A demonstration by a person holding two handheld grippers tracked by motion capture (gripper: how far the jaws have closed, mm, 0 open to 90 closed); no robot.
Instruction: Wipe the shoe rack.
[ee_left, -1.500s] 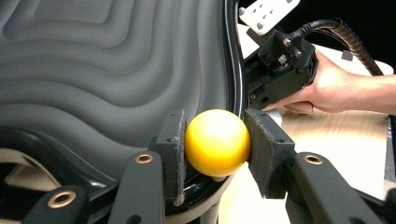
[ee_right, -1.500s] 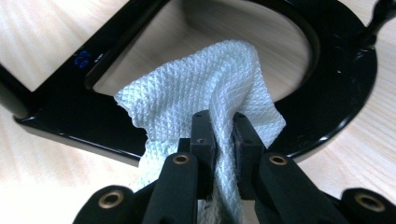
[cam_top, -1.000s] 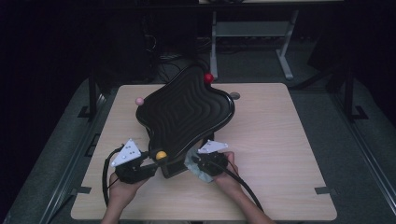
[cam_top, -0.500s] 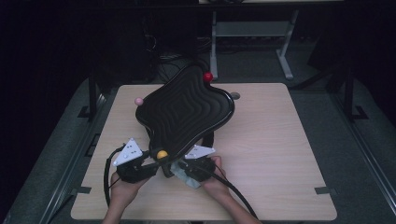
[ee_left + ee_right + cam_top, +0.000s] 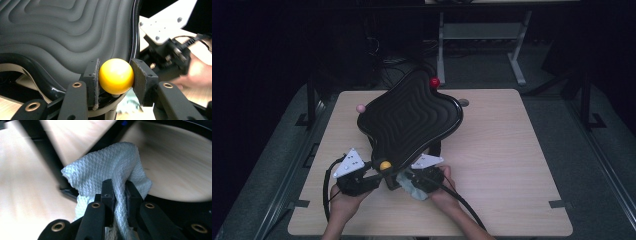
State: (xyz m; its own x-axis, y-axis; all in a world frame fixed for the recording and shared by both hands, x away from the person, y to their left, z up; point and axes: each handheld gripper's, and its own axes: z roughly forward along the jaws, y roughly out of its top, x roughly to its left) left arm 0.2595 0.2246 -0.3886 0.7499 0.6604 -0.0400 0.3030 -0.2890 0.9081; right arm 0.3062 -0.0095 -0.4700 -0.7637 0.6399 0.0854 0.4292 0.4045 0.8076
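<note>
Left gripper (image 5: 115, 76) pinches the yellow ball (image 5: 116, 75) at the near rim of the black wavy tray (image 5: 409, 120), which stands tilted on the desk (image 5: 507, 165). Right gripper (image 5: 119, 187), just right of it at the tray's underside, has jaws pressed together on a white cloth (image 5: 110, 167).

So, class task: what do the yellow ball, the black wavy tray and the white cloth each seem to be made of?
Yellow ball: probably hard plastic, smooth and glossy, with a soft highlight.
Black wavy tray: likely moulded plastic; matte ridged surface, shiny rim.
White cloth: soft textile or thick paper towel, with a diamond waffle texture and folds.
</note>
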